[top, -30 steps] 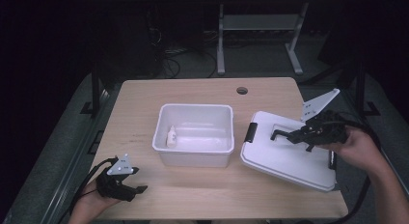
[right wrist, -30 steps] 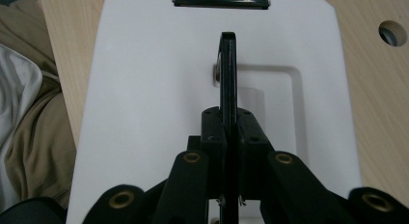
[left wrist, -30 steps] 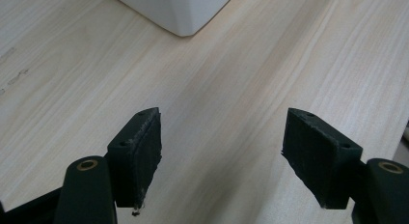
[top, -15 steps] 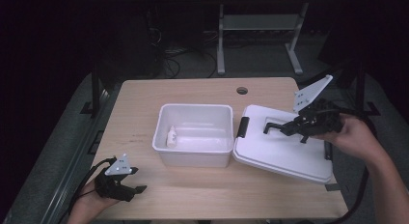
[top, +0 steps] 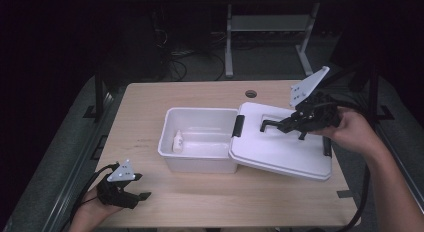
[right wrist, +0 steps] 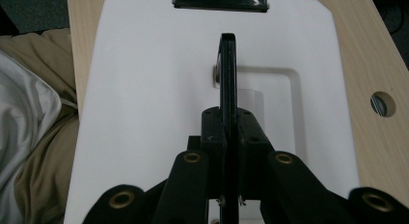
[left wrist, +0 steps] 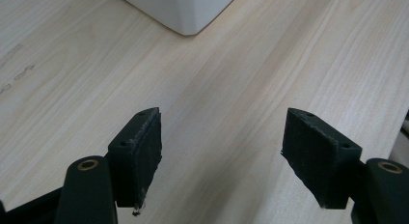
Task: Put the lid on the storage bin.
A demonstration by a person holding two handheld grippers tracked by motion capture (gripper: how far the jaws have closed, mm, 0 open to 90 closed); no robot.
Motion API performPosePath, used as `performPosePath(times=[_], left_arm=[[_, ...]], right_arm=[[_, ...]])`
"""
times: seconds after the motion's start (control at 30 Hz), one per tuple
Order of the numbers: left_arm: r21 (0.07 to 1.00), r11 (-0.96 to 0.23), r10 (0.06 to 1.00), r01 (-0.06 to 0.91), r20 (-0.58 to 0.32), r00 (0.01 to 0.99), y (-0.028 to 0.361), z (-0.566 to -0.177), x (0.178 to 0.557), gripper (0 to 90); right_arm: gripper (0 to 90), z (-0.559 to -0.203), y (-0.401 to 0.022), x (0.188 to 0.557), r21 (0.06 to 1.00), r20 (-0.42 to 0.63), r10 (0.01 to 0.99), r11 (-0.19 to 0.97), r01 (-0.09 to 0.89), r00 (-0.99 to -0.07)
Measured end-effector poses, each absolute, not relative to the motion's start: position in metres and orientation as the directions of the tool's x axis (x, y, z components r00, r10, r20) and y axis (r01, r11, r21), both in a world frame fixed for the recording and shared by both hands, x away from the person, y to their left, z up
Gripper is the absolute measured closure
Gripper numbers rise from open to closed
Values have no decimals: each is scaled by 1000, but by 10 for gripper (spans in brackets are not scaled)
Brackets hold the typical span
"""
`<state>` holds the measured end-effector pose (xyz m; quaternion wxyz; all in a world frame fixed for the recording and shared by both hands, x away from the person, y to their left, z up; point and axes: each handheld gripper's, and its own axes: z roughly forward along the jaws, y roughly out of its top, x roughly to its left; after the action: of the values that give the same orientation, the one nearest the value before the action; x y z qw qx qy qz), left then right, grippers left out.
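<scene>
Carrying lid (top: 280,152) by its handle (right wrist: 227,64), we pinch it in right gripper (top: 280,125) jaws, edge overlapping box (top: 200,142); left gripper (left wrist: 222,161) jaws spread, idle over bench (top: 150,107).

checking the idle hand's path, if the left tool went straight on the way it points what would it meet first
Probably the near corner of the white bin; the left tool points there over bare table, though depth is unclear.

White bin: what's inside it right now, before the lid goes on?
Inside the white bin, one small white bottle lies near its left wall. The lid overlaps the right rim, hiding that edge of the floor.
</scene>
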<state>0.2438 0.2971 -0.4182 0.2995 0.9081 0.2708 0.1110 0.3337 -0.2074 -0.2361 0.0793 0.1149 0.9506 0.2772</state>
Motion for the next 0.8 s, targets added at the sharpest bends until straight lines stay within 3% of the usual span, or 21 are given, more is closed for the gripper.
performPosePath(times=[0.8], left_arm=[[619, -667, 551, 414, 35, 834, 299, -421, 243, 295]], right_arm=[[838, -238, -131, 366, 551, -83, 156, 830, 85, -984]])
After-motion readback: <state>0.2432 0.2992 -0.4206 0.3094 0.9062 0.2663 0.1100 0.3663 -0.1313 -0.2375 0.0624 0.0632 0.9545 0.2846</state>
